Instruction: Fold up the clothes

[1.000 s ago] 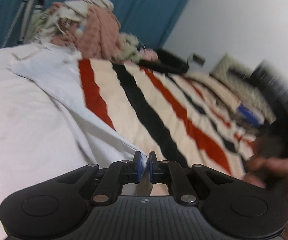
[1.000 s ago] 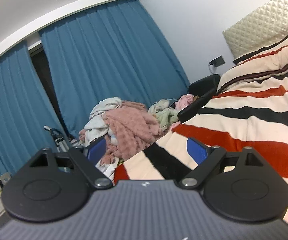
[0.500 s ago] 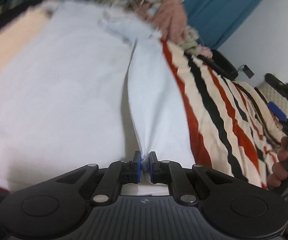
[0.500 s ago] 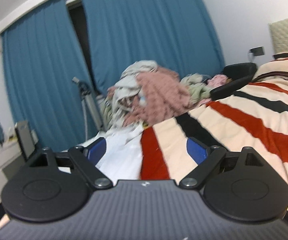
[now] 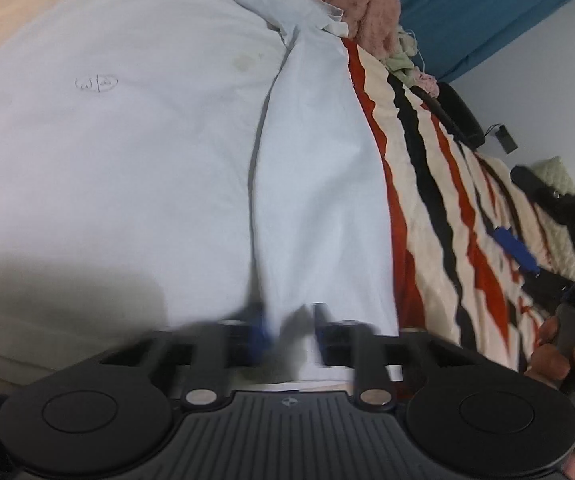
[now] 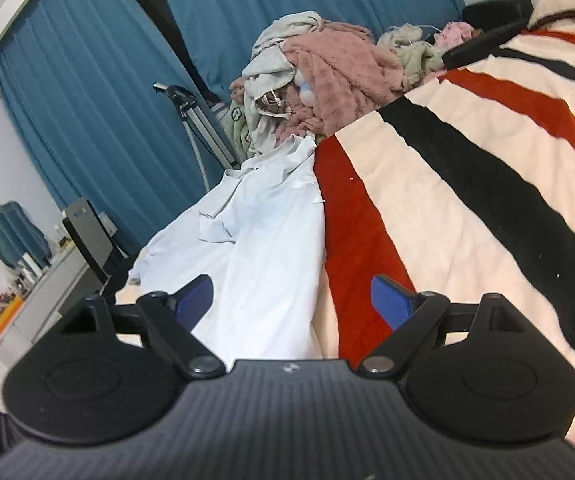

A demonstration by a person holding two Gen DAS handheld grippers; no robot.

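Observation:
A white shirt (image 5: 127, 160) lies spread flat on the striped blanket (image 5: 447, 220), with its right side folded over as a long panel (image 5: 319, 160). My left gripper (image 5: 289, 328) hovers at the near end of that panel. Its blurred fingers stand apart, and the cloth lies loose between them. In the right wrist view the same shirt (image 6: 263, 240) stretches away along the blanket's red stripe. My right gripper (image 6: 291, 300) is open above the shirt's near edge, holding nothing. The left wrist view also shows it at the right, held by a hand (image 5: 559, 352).
A pile of unfolded clothes (image 6: 327, 64), pink and pale, sits at the far end of the bed. Blue curtains (image 6: 87, 100) hang behind it. A black chair (image 6: 495, 8) stands at the back right, a desk (image 6: 47, 280) with small items at the left.
The left gripper carried the shirt's side over onto the body, lowered it flat, and its fingers have now parted from the cloth. The right gripper tilted down toward the shirt, still open.

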